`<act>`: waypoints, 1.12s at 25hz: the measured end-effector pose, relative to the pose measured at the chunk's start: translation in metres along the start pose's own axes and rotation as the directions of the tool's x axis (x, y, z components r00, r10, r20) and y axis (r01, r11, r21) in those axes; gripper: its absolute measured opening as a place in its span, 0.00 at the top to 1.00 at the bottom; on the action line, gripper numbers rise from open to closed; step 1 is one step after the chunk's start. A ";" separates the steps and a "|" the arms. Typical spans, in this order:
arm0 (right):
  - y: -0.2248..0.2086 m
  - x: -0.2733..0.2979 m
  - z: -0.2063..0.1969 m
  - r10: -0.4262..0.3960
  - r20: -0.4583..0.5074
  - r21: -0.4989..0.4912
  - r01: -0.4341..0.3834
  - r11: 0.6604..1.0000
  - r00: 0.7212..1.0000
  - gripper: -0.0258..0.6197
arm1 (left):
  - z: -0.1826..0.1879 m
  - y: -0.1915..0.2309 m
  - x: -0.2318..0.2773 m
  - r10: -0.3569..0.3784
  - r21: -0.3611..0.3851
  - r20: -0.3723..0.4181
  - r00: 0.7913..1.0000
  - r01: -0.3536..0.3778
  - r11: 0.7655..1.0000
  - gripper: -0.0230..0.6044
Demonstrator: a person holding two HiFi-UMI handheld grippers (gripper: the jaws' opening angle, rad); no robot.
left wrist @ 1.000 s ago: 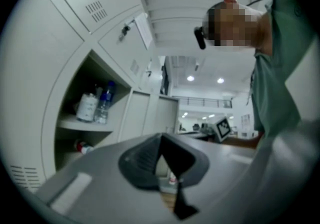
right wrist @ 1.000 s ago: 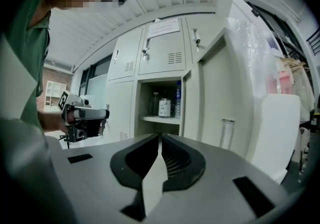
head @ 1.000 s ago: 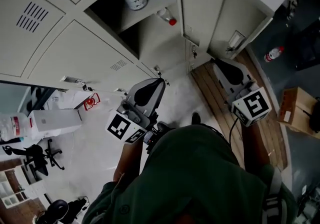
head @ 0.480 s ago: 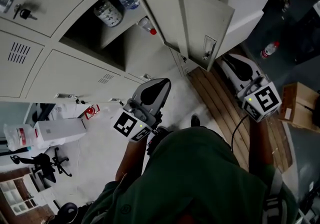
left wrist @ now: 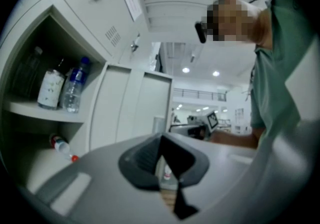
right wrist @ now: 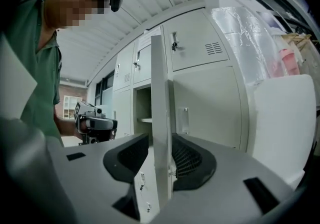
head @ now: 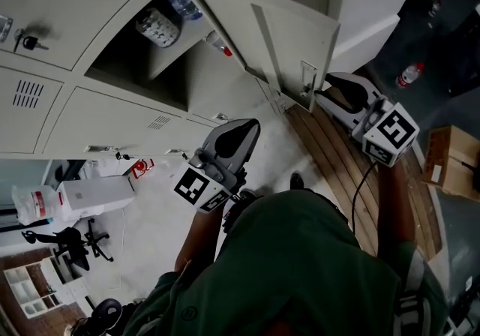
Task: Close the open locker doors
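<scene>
Pale grey metal lockers (head: 67, 109) were the biggest thing in sight, a bank running off to the left of the open locker door (head: 289, 34). That door, the task's thing, stood part-way out from its locker, neither flat open nor shut. Its free edge and latch plate faced the person. Behind the door lay the open compartment (head: 127, 72), split by a shelf (head: 169, 53). Below the door's free edge ran a strip of wooden planks (head: 337, 154). Well to the right of the door, a cardboard box (head: 448, 162) sat on the dark floor.

The right gripper (right wrist: 160, 140) was at the door's free edge — its jaws had just been opening and stood spread. The door's edge was between them, with a gap showing beside one pad. The left gripper (left wrist: 161, 140) hung below and left of the door, apart from it, its jaws pressed together on nothing.

On the shelf behind the door stood a clear jar (head: 152, 25) with a blue-capped water bottle (head: 180, 1) just beside it. Under the shelf a small red-capped bottle (head: 217, 42) lay on its side. Another bottle (head: 409, 74) was on the floor to the right of the door.
</scene>
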State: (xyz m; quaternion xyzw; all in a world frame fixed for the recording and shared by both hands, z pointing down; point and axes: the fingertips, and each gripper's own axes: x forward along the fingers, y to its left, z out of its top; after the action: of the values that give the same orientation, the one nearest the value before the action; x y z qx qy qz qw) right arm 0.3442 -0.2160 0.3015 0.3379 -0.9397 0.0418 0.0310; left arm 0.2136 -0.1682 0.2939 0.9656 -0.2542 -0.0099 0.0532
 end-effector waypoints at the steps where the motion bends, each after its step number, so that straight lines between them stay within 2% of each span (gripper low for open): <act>1: 0.000 0.001 0.000 0.005 0.002 -0.001 -0.005 1.000 1.000 0.75 | 0.000 0.001 0.000 0.002 -0.002 -0.001 1.000 -0.002 1.000 0.96; 3: 0.002 0.002 -0.001 0.016 0.005 -0.005 -0.016 1.000 1.000 0.82 | -0.001 0.001 0.000 0.007 -0.004 -0.002 1.000 -0.007 1.000 0.96; 14: 0.043 0.014 -0.001 0.100 -0.011 -0.026 -0.100 0.995 0.995 0.82 | -0.002 0.008 -0.023 0.048 -0.003 0.008 0.999 -0.048 0.999 0.96; 21: 0.089 0.033 0.002 0.171 -0.019 -0.026 -0.171 0.985 0.985 0.82 | -0.005 0.017 -0.052 0.092 -0.010 0.022 0.996 -0.091 0.996 0.96; 28: 0.140 0.071 0.003 0.245 -0.039 -0.045 -0.246 0.968 0.969 0.87 | -0.006 0.032 -0.091 0.139 -0.018 0.037 0.990 -0.138 0.990 0.96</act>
State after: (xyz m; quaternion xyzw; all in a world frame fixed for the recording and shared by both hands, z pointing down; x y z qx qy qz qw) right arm 0.2006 -0.1533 0.2968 0.2173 -0.9744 0.0278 0.0497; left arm 0.1187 -0.1502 0.3022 0.9449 -0.3214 -0.0265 0.0563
